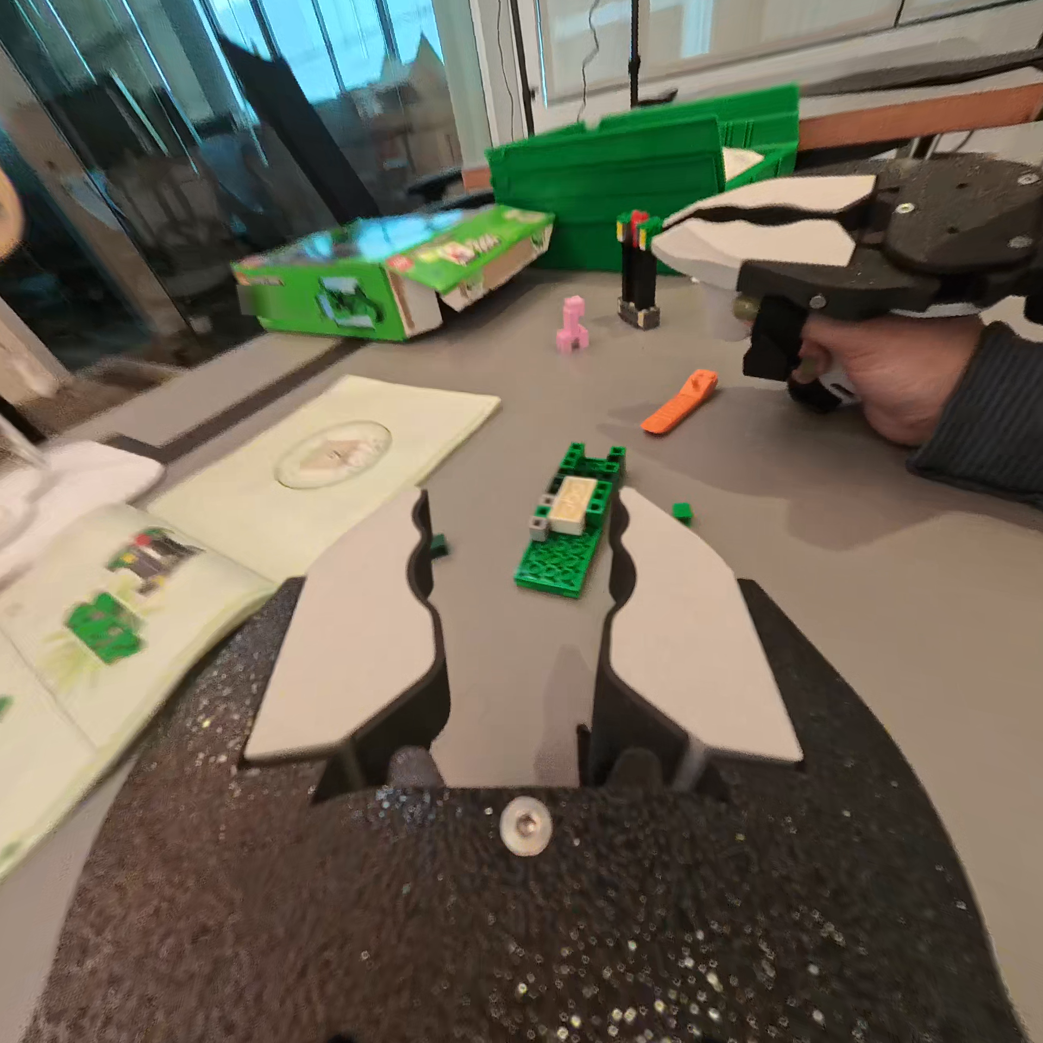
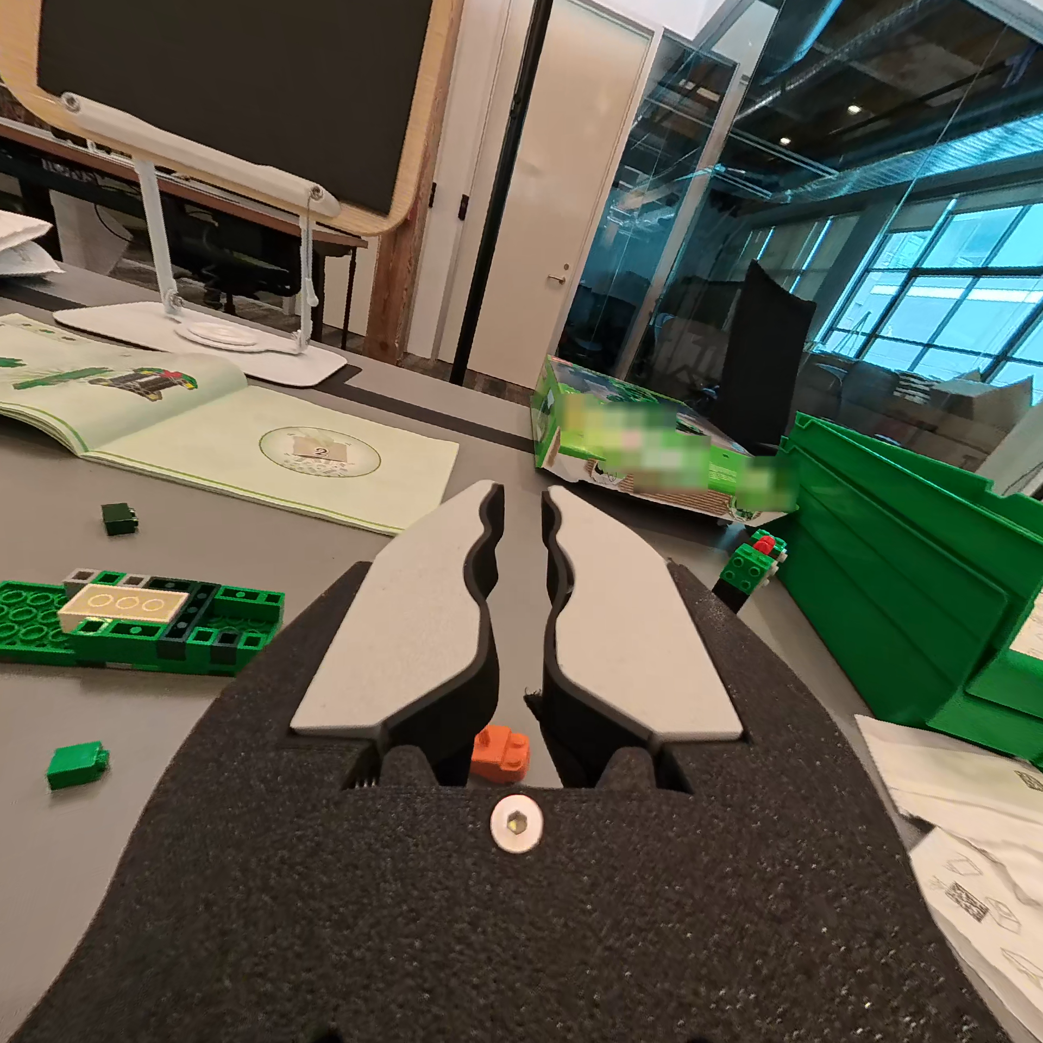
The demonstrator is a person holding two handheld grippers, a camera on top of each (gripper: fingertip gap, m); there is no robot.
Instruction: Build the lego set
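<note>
A green Lego build with a tan brick on top lies flat on the grey table, right between the fingertips of my open, empty left gripper. It also shows in the right wrist view, to the left. My right gripper is closed to a narrow gap and holds nothing. In the left wrist view the right gripper hovers by the top of a black tower with a green and red cap. Loose green bricks and a dark green one lie near the build.
An orange brick separator lies under the right gripper. A pink figure, the open instruction booklet, the set's box and green bins ring the work area. A white stand and papers sit at the edges. Tip to tip, the grippers are about 20 cm apart. The orange brick separator lies some 9 cm from my right tips, 20 cm from my left tips.
</note>
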